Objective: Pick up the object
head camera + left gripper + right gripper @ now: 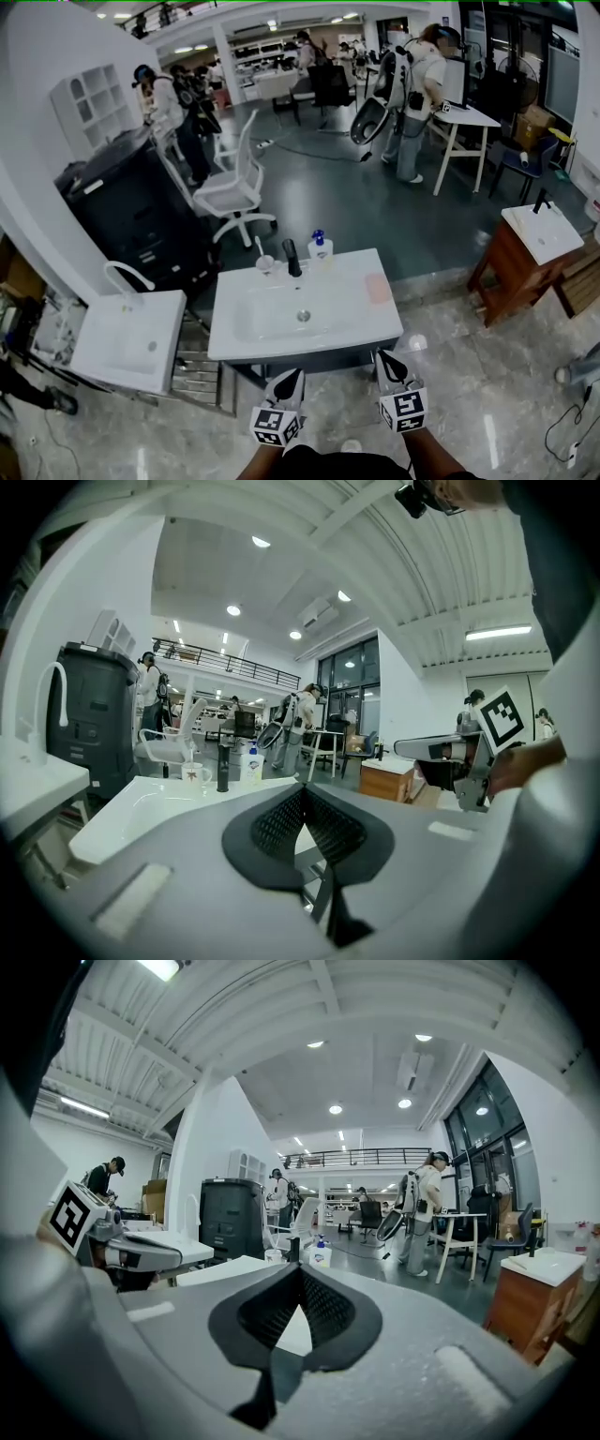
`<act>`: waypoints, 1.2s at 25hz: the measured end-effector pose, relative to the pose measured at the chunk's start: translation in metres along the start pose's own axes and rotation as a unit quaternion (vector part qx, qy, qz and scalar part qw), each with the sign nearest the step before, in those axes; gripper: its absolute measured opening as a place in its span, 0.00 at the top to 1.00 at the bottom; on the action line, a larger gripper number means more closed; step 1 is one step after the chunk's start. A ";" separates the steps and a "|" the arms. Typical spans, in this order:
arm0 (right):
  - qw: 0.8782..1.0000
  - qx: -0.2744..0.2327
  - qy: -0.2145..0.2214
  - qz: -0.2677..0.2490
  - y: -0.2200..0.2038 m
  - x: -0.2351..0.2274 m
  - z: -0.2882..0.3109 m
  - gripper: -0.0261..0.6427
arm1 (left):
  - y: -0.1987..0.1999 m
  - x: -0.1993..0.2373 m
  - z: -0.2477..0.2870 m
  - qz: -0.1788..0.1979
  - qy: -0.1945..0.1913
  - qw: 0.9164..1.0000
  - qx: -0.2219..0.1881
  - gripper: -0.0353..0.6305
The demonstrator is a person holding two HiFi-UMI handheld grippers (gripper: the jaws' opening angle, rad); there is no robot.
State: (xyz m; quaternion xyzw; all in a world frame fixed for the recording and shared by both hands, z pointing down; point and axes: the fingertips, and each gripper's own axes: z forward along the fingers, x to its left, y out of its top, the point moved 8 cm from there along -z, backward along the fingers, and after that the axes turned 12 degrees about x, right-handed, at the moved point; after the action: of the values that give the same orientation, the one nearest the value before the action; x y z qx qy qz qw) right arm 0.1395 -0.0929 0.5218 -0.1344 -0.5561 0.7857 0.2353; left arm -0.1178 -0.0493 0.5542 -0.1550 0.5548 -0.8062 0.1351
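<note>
Though lying on sink (pixel 356 323), pink object (pixel 378 288) too blurry to identify.

Cup (pixel 265 264) L of faucet (pixel 292 258), bottle (pixel 321 248) R (all on sink's (pixel 361 330) back edge).

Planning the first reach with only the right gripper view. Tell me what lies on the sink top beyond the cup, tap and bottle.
Observer: A flat pink pad lies on the right side of the sink top, apart from everything else.
Operator: Report the left gripper's jaws.
Observer: The left gripper is shut, with nothing between its jaws.
Operator: Place both grippers against the sink.
Observer: In the head view both hang short of its near edge, touching nothing, with the right gripper on the pad's side.
</note>
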 end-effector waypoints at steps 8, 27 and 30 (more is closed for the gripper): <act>1.000 -0.002 0.009 0.004 0.011 -0.015 0.026 0.96 | 0.018 0.009 0.021 -0.002 0.007 1.000 -0.003 0.92; 1.000 0.019 -0.014 0.015 0.061 -0.021 0.136 0.96 | 0.060 0.109 0.100 -0.001 -0.034 0.999 0.002 0.92; 0.999 0.023 -0.023 0.019 0.060 -0.020 0.146 0.96 | 0.061 0.119 0.108 0.002 -0.047 0.999 0.002 0.92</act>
State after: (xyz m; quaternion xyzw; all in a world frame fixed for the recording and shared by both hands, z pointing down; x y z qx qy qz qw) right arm 0.0742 -0.2380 0.5152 -0.1216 -0.5402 0.8056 0.2106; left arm -0.1807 -0.2085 0.5452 -0.1911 0.5463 -0.7991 0.1627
